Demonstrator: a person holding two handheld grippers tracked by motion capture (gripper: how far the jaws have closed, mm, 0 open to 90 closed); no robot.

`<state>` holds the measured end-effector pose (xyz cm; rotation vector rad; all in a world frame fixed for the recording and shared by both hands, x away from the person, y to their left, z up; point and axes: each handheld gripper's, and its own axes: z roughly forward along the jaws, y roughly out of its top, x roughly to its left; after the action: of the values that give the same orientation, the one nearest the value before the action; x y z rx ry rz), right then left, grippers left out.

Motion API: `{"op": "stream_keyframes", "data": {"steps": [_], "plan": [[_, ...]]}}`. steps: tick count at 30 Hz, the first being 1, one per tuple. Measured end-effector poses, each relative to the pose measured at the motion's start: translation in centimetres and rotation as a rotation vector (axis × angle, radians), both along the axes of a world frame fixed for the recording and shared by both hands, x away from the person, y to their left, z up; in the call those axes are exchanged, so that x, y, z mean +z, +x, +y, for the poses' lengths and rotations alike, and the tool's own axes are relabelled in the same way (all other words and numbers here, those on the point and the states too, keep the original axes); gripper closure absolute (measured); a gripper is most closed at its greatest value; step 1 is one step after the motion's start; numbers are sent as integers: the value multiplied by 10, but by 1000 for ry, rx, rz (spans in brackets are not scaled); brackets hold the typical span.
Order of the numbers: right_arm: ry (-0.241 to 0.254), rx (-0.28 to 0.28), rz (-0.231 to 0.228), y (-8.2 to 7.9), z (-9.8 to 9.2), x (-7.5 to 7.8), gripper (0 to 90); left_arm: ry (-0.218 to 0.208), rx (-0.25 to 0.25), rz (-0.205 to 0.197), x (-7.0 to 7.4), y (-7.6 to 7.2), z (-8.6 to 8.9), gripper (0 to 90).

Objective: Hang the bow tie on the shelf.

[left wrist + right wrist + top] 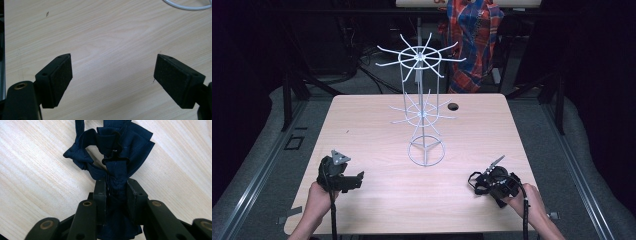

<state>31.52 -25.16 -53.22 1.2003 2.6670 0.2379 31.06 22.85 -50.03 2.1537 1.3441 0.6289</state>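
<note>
A dark navy bow tie with a small black clip at its middle is pinched in the right hand-held gripper, whose jaws are closed tight on the bunched fabric; the bow and its strap loop stick out beyond the jaw tips, just above the counter. In the high view this hand-held gripper sits low at the counter's near right, with the right hand behind it.

The white wire rack, a tall stand with two tiers of radiating prongs over a ring base, stands at the counter's middle, ahead and to the left of the held tie. Its axis is upright, and its prongs point outward all round. The right hand is nearer to it with the tie. If the tie is meant for a prong, it would likely have to be lifted and carried forward-left.

The left hand-held gripper is wide open and empty over bare wood at the near left.

The counter is pale wood grain with a cable hole near its far edge. Beyond it, the room is dark, and a plaid garment hangs at the back.
</note>
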Motion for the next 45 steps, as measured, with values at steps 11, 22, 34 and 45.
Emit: {"op": "stream_keyframes", "data": {"steps": [11,22,34,45], "plan": [[42,7,-44,-1,-2,6,720,-1,-1,1,0,0,0,156],[18,-6,-141,-3,-3,15,720,2,-3,4,0,0,0,156],[78,-27,-194,-3,-6,20,719,3,-2,3,0,0,0,156],[115,-53,-248,-1,-9,24,719,3,-2,5,0,1,-1,156]]}}
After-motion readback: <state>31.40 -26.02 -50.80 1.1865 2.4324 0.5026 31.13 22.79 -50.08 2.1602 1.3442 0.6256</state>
